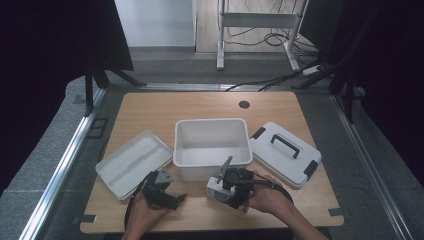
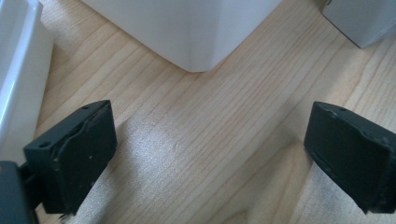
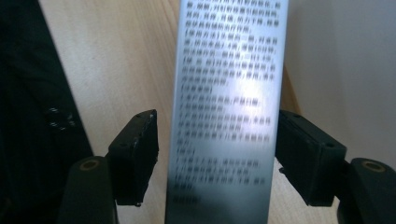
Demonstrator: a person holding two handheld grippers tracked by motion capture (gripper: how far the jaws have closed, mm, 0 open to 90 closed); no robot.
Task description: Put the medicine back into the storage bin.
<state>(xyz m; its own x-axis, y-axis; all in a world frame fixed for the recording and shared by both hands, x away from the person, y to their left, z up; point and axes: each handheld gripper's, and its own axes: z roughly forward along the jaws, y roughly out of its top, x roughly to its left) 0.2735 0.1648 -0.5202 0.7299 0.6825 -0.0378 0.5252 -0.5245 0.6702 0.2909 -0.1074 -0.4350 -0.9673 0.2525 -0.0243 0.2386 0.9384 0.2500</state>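
A flat silvery packet (image 3: pixel 224 93) printed with dark text runs lengthwise between the jaws of my right gripper (image 3: pixel 217 140). Its right edge meets the right pad (image 3: pixel 299 154). A narrow gap shows between its left edge and the left pad (image 3: pixel 140 149), so the jaws stand open around it. In the high view the packet (image 1: pixel 227 164) sticks up from the right gripper (image 1: pixel 231 175) against the front wall of the white bin (image 1: pixel 212 121). My left gripper (image 1: pixel 175 200) rests at the table's front left, jaws wide open over bare wood (image 2: pixel 210 149).
A shallow white tray (image 1: pixel 132 162) lies left of the bin, and the bin's lid (image 1: pixel 285 152) with a black handle lies to its right. In the left gripper view the bin's corner (image 2: pixel 187 28) is just ahead, the tray (image 2: pixel 18 70) at left.
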